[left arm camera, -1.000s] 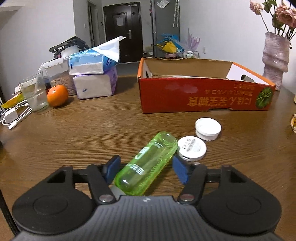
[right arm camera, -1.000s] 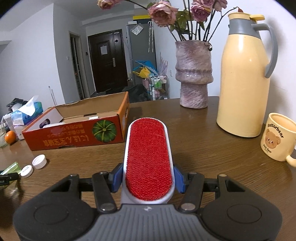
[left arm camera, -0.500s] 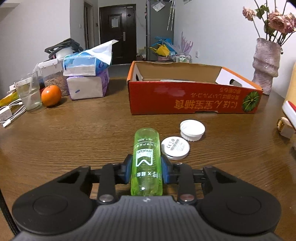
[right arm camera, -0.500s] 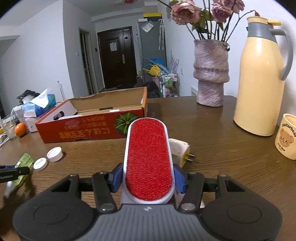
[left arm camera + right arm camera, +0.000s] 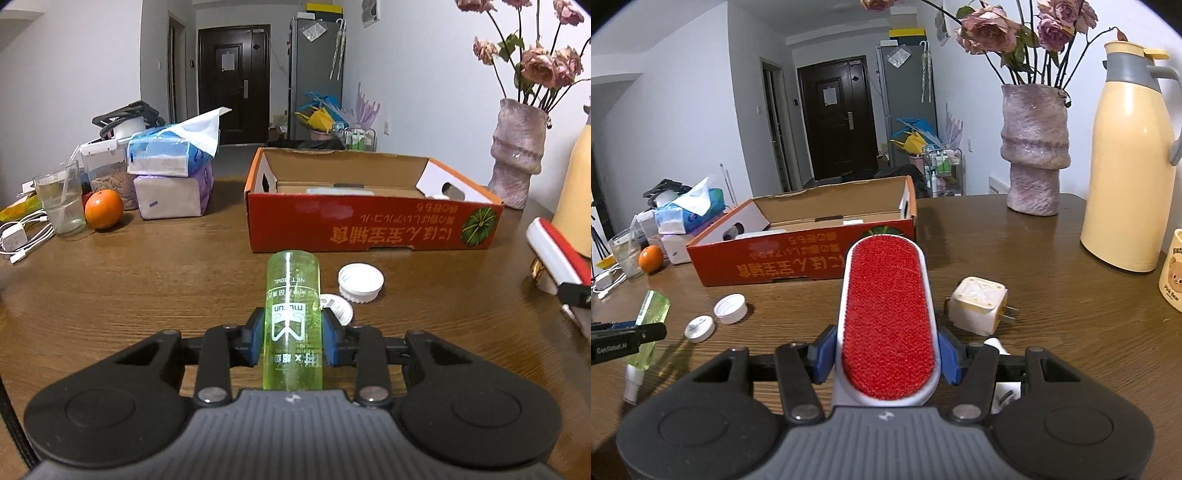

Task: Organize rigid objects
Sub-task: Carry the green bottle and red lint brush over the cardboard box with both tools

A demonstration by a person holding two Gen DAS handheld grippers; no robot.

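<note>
My left gripper [image 5: 292,341] is shut on a clear green bottle [image 5: 293,317] that points forward, lifted just above the wooden table. Seen from the right wrist, the same green bottle [image 5: 652,314] hangs at the far left in the left gripper [image 5: 626,338]. My right gripper [image 5: 886,354] is shut on a red lint brush [image 5: 888,321] with a white frame. An open orange cardboard box [image 5: 369,229] stands beyond both. Two white caps [image 5: 361,282] [image 5: 338,308] lie in front of the box.
A white plug adapter [image 5: 979,308] lies right of the brush. At the right stand a pink vase [image 5: 1034,147], a yellow thermos [image 5: 1134,166] and a bear mug [image 5: 1172,273]. At the left are tissue packs [image 5: 170,173], an orange [image 5: 103,208], a glass [image 5: 61,199] and cables [image 5: 22,240].
The left gripper closed on the green bottle, which turned from slanted to straight ahead and rose off the table. The right gripper carried the brush leftward, and the plug adapter came into view.
</note>
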